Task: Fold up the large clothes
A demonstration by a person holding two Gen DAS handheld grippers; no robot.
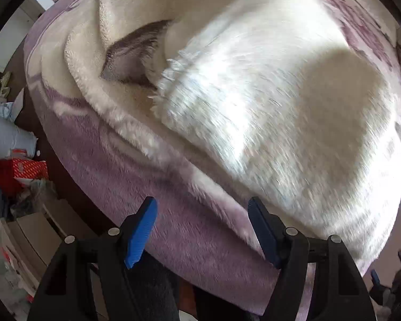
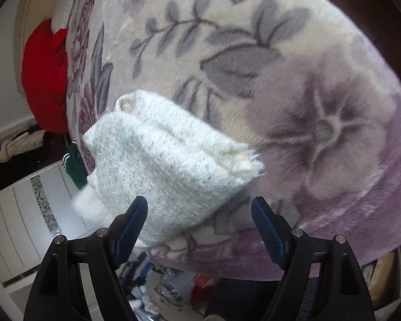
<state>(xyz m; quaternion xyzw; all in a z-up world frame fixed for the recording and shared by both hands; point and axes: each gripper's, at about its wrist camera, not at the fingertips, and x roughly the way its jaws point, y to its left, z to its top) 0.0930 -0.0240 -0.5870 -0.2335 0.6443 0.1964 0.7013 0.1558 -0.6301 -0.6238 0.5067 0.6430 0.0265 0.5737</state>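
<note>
A large white fuzzy knit garment [image 1: 254,101] lies bunched on a purple floral blanket [image 1: 136,187] over a bed. Its cream fleece lining [image 1: 93,61] is turned up at the left. My left gripper [image 1: 201,214] is open and empty, just above the blanket's near edge, short of the garment. In the right wrist view a folded part of the same white knit [image 2: 163,160] lies on the floral blanket [image 2: 320,123]. My right gripper [image 2: 199,211] is open, its left finger [image 2: 131,227] next to the knit's near end, holding nothing.
A red cushion [image 2: 45,77] lies at the blanket's far side. Floor clutter sits left of the bed: a red box [image 1: 26,168], bags and cardboard boxes [image 1: 26,235]. A white panelled cabinet [image 2: 21,222] and a green garment [image 2: 73,165] are beside the bed.
</note>
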